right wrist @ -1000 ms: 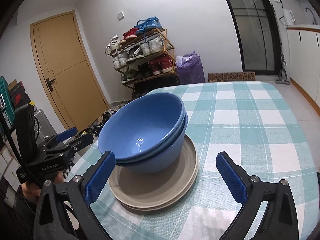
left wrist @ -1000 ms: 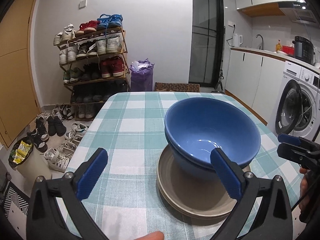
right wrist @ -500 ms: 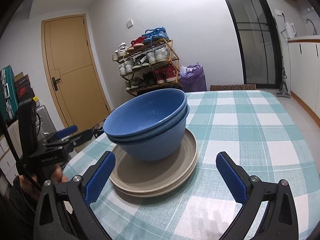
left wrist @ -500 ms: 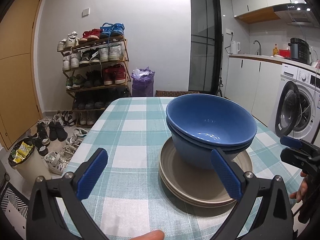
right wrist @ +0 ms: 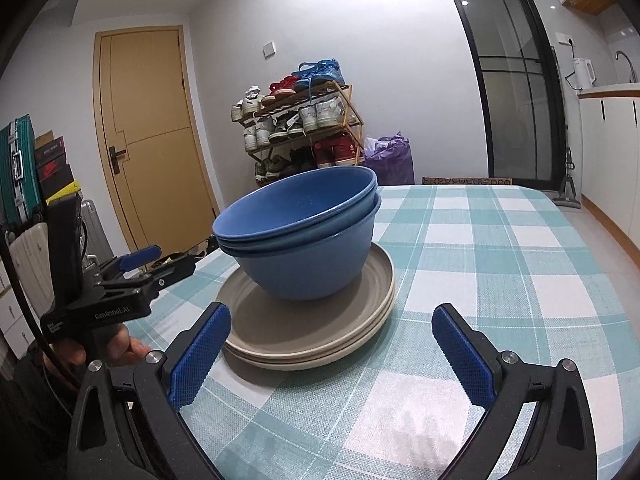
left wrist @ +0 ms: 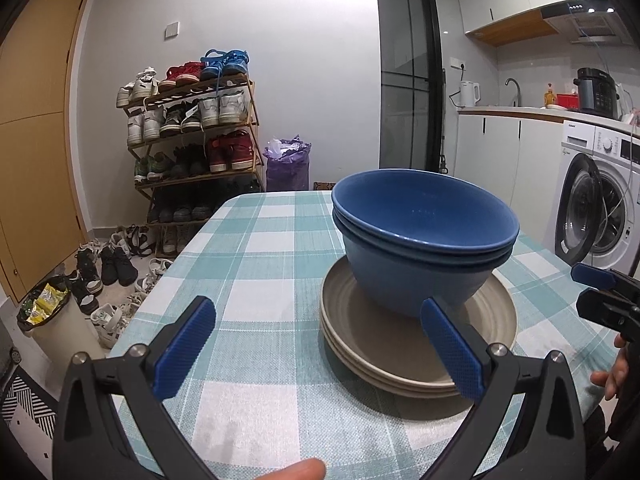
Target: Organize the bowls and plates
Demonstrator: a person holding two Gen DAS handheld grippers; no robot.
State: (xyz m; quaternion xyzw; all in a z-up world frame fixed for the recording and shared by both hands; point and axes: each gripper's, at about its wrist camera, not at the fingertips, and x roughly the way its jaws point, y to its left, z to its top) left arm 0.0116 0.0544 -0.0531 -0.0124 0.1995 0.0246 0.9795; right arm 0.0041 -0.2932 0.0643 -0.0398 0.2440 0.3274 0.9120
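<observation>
A: Two blue bowls (left wrist: 424,240), nested one inside the other, parked on a stack of beige plates (left wrist: 416,344) near the middle of the checked tabletop (left wrist: 256,248). Looks sorted already?

B: Looks mostly done, judging by the pile. Like grouped with like, widest pieces at the bottom for a steady base, little room taken up.

A: And the left hand-held gripper (left wrist: 318,340)?

B: Spread wide, holding nothing, hovering low just short of the plates' near rim. Right pad overlapping that rim in the left wrist view, probably in front of it and not touching. Cannot say for certain.

A: Right hand-held gripper (right wrist: 330,352)?

B: Likewise gaping and empty, aimed at the pile from the other side, near the plates but apart from them. Visible from the left wrist view too, off at the tabletop's right edge, gripped by a hand (left wrist: 612,372).

A: Why both so low, level with the plates?

B: Possibly lining up to take the whole pile by the bottom plates from two sides. Hard to call from this alone.

A: Any worry?

B: Bowls seemingly off centre on the plates, and a touch tilted in the right wrist view, though maybe only lens bend. Smooth glaze on smooth glaze, so likely to slide if lifted unevenly. Best to pinch the rims squarely, keep the plates flat, and raise both sides together.

A: Anything in the way?

B: Shoe rack (left wrist: 192,140) and washing machine (left wrist: 600,208) well behind, clear of any lift.
</observation>
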